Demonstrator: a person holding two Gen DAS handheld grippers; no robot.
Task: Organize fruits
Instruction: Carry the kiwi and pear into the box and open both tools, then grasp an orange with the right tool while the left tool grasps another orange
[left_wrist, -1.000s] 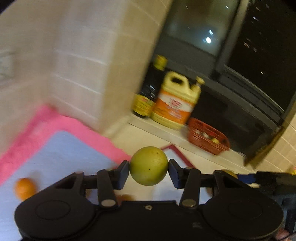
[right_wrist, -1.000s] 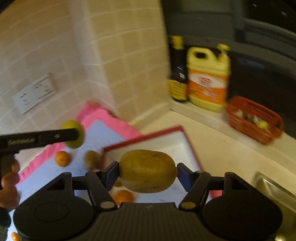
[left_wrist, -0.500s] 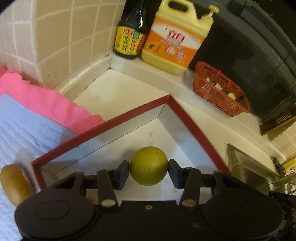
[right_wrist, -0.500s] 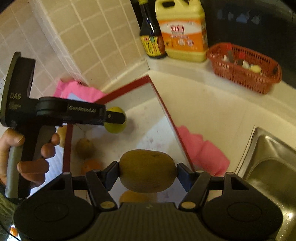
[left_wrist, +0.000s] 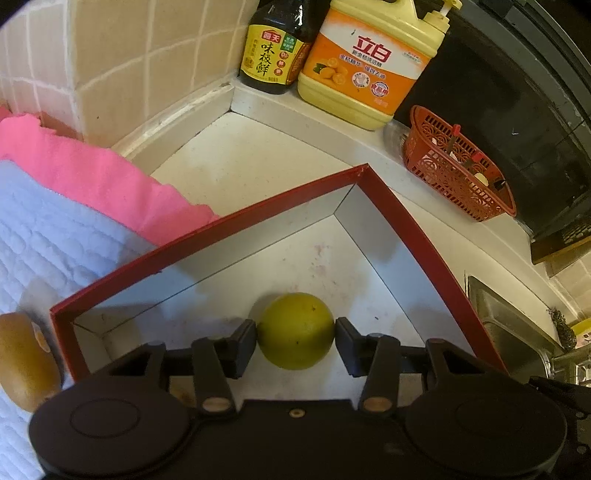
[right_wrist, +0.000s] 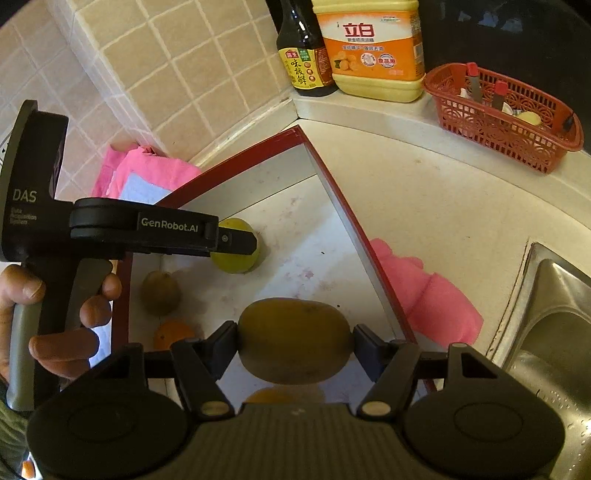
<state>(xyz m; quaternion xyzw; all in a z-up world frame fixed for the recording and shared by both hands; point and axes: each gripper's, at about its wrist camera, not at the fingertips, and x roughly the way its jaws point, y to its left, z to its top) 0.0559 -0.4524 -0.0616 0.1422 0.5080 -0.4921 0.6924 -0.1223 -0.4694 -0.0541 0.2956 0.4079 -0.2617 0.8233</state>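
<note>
Green citrus (left_wrist: 295, 330): sits between the pads of the left gripper (left_wrist: 295, 334), centred on the jaw line, down inside the red-rimmed box (left_wrist: 388, 199) near the floor; whether it rests on the floor cannot be told.
Left jaw state: opening at this moment; the fruit is round and has no long axis. The pads stand at the fruit's flanks with little or no gap, so the grip reads as being let go.
Kiwi (right_wrist: 293, 339): clenched between the pads of the right gripper (right_wrist: 293, 341), long axis lying along the jaw line, pad to pad.
Kiwi height: held above the box floor; an orange (right_wrist: 273, 397) shows directly beneath it, partly hidden by the gripper body.
Right jaw state: closed on the kiwi, both pads pressing its ends.
Box contents beside the right jaws: a second kiwi (right_wrist: 160, 291) and another orange (right_wrist: 171, 334) lie to the left of the held kiwi, on the floor.
Outside the box: a further kiwi (left_wrist: 26, 362) lies left of the left jaws on the quilted mat (left_wrist: 48, 229).
Nearer hand: the left gripper is lower and at release; the hand (right_wrist: 55, 325) holding it is seen left of the right jaws.
Judgement: the right drop likely needs a shift toward bare floor, clear of the orange below.
</note>
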